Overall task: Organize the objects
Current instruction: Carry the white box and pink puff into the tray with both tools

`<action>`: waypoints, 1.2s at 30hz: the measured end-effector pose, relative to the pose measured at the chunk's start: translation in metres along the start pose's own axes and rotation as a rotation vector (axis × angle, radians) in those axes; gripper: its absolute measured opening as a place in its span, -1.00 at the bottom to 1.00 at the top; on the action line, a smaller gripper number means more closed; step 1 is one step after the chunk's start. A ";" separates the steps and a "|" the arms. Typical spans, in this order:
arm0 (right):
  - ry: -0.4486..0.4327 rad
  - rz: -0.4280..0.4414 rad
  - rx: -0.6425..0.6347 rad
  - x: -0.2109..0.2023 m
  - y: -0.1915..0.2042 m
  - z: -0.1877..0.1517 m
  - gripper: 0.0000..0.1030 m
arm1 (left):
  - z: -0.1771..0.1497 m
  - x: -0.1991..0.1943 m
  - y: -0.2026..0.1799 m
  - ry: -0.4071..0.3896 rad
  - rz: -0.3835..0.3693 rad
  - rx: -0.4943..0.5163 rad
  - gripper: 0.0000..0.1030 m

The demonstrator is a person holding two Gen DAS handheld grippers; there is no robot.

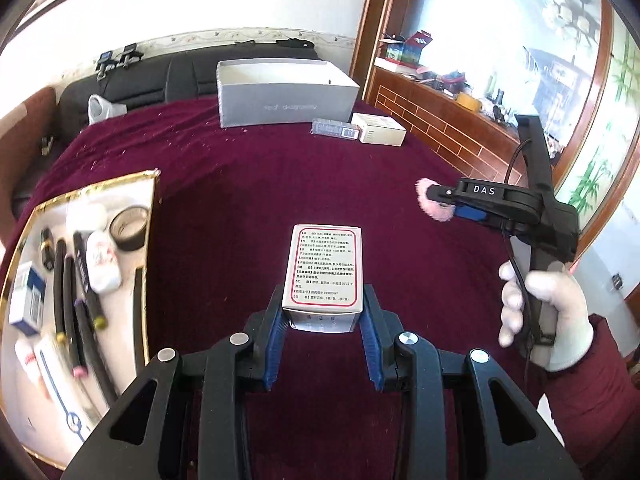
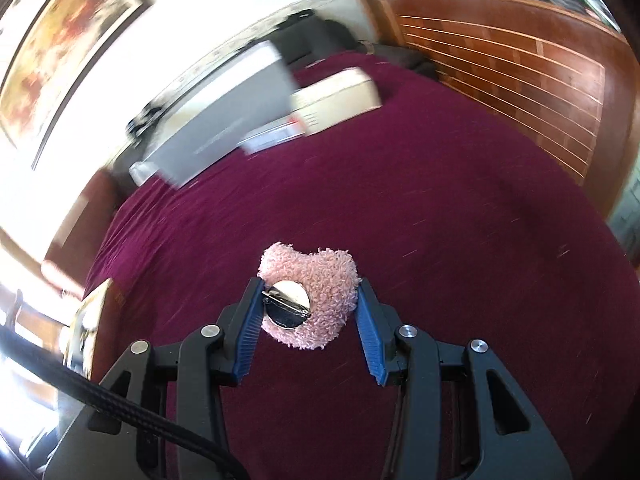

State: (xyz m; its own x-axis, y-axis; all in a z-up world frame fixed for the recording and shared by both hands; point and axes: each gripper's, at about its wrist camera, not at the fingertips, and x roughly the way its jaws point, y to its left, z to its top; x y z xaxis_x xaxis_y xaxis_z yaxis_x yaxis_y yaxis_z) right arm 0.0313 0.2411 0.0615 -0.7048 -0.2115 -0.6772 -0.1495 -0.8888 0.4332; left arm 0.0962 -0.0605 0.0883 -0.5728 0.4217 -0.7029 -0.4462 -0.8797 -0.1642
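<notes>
Medicine box (image 1: 322, 270) sits clamped at its near end between the jaws of the left gripper (image 1: 322, 312), above the maroon cloth (image 1: 248, 200). Right gripper (image 2: 308, 304) grips a pink brooch (image 2: 316, 280). Risk: the shallow end grip may let the box pivot or slip before reaching the tray (image 1: 150, 208).

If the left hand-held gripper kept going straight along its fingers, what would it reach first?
Past the medicine box it holds, bare maroon cloth, then probably the grey open box; depth is unclear.

A fuzzy pink cloth heart (image 2: 310, 300) with a shiny metal pin back (image 2: 288, 306) is lying above matt maroon cloth (image 2: 440, 240); the printed box (image 1: 323, 270) is looking like smooth cardboard.
</notes>
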 end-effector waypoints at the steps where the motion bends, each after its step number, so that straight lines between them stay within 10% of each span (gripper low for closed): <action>1: 0.005 0.011 -0.016 -0.001 0.008 -0.004 -0.17 | -0.002 -0.004 0.004 -0.007 -0.001 -0.011 -0.42; 21: 0.315 0.360 -0.504 0.023 0.262 -0.145 -0.16 | -0.089 -0.088 0.216 -0.031 0.455 -0.370 -0.42; 29: 0.392 0.357 -0.635 0.038 0.309 -0.194 -0.15 | -0.105 -0.069 0.234 0.012 0.493 -0.342 -0.41; 36: 0.295 0.213 -0.713 0.044 0.312 -0.199 -0.16 | -0.105 -0.066 0.229 -0.001 0.504 -0.312 -0.41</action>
State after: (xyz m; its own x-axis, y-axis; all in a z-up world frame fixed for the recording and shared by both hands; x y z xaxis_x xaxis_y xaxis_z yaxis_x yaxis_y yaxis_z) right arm 0.0919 -0.1260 0.0488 -0.4410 -0.4166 -0.7949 0.5172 -0.8418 0.1543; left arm 0.1036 -0.3121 0.0245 -0.6626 -0.0644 -0.7462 0.1039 -0.9946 -0.0064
